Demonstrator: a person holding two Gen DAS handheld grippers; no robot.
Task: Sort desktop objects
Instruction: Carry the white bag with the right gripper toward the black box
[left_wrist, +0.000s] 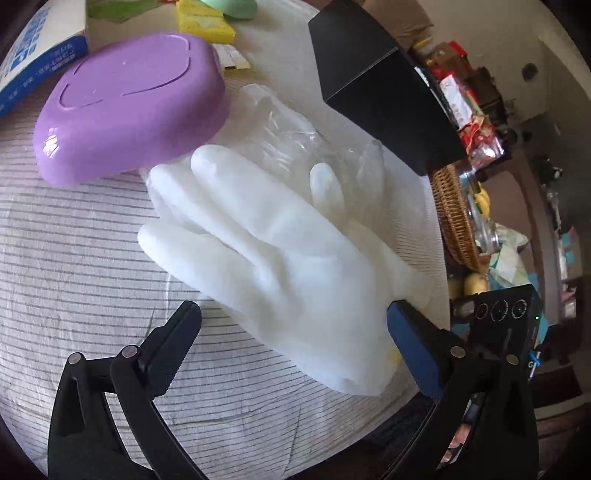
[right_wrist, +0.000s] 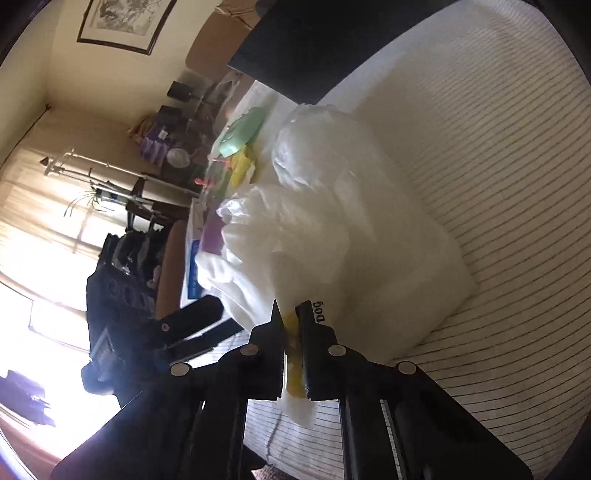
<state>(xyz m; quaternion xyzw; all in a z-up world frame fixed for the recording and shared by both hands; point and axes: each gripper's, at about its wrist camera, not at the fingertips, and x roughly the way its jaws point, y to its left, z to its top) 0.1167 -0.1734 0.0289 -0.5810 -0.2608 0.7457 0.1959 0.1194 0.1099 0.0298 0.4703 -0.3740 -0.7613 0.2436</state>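
Note:
A white rubber glove (left_wrist: 280, 251) lies flat on the striped tablecloth (left_wrist: 74, 277), its fingers pointing toward a purple oval soap box (left_wrist: 125, 103). Crumpled clear plastic (left_wrist: 288, 129) lies under and beyond it. My left gripper (left_wrist: 291, 321) is open, with the glove's cuff between its spread fingers and neither pad pressing on it. In the right wrist view my right gripper (right_wrist: 290, 314) is shut on the yellowish edge of the cuff of the glove (right_wrist: 332, 229). One of the left gripper's fingers (right_wrist: 199, 314) shows just to its left.
A black box (left_wrist: 376, 85) stands beyond the glove near the table's right edge, with a wicker basket (left_wrist: 454, 218) past that edge. A yellow sponge (left_wrist: 203, 22), a green soap box (right_wrist: 243, 129) and a blue-and-white carton (left_wrist: 33, 55) lie farther back.

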